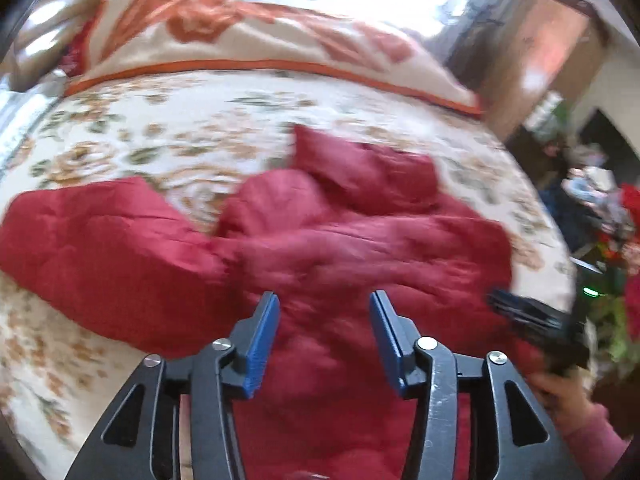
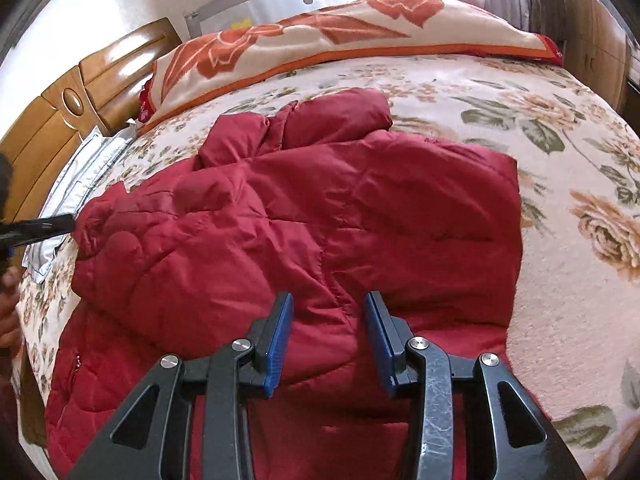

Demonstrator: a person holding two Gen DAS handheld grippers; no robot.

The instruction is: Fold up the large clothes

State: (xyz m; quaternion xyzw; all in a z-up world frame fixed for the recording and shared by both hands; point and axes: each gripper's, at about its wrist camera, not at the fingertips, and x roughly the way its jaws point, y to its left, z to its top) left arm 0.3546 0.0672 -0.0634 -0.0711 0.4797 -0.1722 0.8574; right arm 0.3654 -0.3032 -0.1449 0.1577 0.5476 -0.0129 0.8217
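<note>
Your left gripper hangs partly open over the red quilted jacket, gripping nothing. Your right gripper is likewise parted and empty (pads clear of fabric). The jacket sprawls mid-frame across the floral bedspread.

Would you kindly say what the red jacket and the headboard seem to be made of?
Jacket: probably thin synthetic shell with padding; slight sheen, puffy stitched quilting. Headboard: seemingly varnished wood; amber colour, glossy highlights, carved panels.
</note>
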